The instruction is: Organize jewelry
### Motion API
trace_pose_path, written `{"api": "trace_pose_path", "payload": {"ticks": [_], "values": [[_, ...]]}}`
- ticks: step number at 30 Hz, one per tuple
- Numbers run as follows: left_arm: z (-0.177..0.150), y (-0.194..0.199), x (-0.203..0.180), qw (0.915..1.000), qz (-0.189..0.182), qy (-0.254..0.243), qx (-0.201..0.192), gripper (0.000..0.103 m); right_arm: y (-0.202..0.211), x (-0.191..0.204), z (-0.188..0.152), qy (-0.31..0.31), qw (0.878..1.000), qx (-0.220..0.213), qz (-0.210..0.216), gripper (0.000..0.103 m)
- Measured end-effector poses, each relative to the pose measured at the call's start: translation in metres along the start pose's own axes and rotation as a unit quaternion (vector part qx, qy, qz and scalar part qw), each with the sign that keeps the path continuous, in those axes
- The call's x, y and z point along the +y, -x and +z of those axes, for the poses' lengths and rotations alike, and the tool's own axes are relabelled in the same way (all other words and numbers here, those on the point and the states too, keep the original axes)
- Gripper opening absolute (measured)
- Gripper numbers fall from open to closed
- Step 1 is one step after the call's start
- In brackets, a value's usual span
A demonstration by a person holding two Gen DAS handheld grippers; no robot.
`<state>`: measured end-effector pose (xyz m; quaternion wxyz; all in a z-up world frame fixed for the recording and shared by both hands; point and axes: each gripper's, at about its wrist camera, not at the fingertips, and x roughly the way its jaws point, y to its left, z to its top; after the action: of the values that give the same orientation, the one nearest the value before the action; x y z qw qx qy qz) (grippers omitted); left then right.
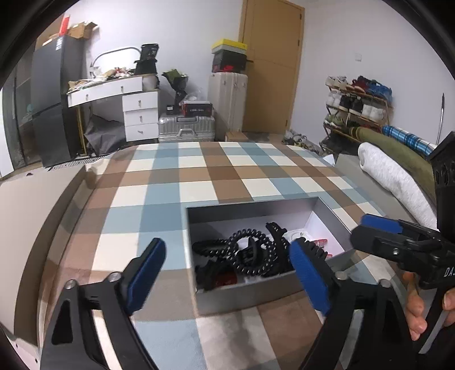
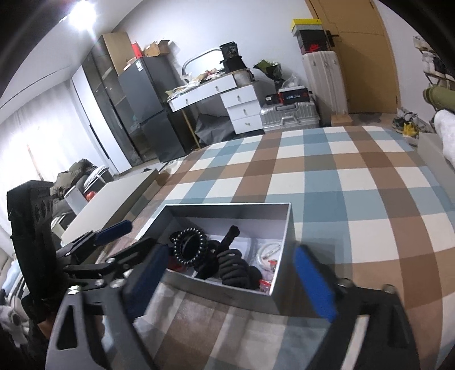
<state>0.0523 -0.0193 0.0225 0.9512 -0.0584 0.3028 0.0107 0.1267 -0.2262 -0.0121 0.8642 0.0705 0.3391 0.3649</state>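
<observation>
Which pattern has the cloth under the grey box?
The cloth is checked in blue, brown and white squares; the right wrist view shows it best, around the grey box.

White walls all round, with a tan wooden door (image 1: 271, 65) at the back. Left of the door, an upright pale suitcase (image 1: 227, 99) topped with stacked shoe boxes (image 1: 229, 55); a silver suitcase (image 1: 186, 128) lying flat beside it. Further left, a white desk with drawers (image 1: 125, 105), cluttered on top, an arched mirror (image 1: 113, 57) behind. Next to that, a dark grey fridge (image 1: 55, 99) with cardboard boxes on top. At the right, a shoe rack (image 1: 357, 105) full of sneakers. Nearer, rolled fabric in white (image 1: 395, 179) and olive. In front, a checked cloth (image 1: 199, 176) of blue, brown and cream. Bright ceiling light (image 2: 81, 12) at upper left; pale curtains (image 2: 34, 148) along the left wall.
</observation>
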Motion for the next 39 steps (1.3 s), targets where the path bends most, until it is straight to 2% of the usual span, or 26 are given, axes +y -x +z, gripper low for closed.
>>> {"api": "trace_pose_path", "payload": {"ticks": [1,5,8,14,22,32,39], "values": [[-0.002,0.003,0.002,1.0000,0.001,0.006,-0.003,0.102,0.001,0.000,-0.001,0.001,1.000,-0.001,-0.005,0.103],[-0.010,0.012,0.005,0.9997,0.001,0.011,-0.022,0.102,0.005,0.005,-0.003,0.020,0.999,-0.012,-0.029,0.103],[-0.015,0.017,0.006,0.9992,0.010,0.004,-0.038,0.102,0.008,0.011,-0.009,0.040,0.999,-0.021,-0.026,0.103],[-0.020,0.016,0.013,0.9987,-0.003,0.012,-0.050,0.102,0.013,0.021,-0.024,0.081,0.994,-0.058,-0.033,0.103],[-0.023,0.018,0.010,0.9976,0.007,-0.013,-0.067,0.102,0.013,0.021,-0.030,0.089,0.991,-0.097,-0.034,0.103],[-0.026,0.020,0.005,0.9970,0.013,-0.029,-0.070,0.102,0.011,0.019,-0.029,0.084,0.991,-0.094,-0.036,0.103],[-0.026,0.019,0.008,0.9976,0.010,-0.019,-0.067,0.102,0.009,0.018,-0.029,0.085,0.991,-0.093,-0.036,0.103]]}}
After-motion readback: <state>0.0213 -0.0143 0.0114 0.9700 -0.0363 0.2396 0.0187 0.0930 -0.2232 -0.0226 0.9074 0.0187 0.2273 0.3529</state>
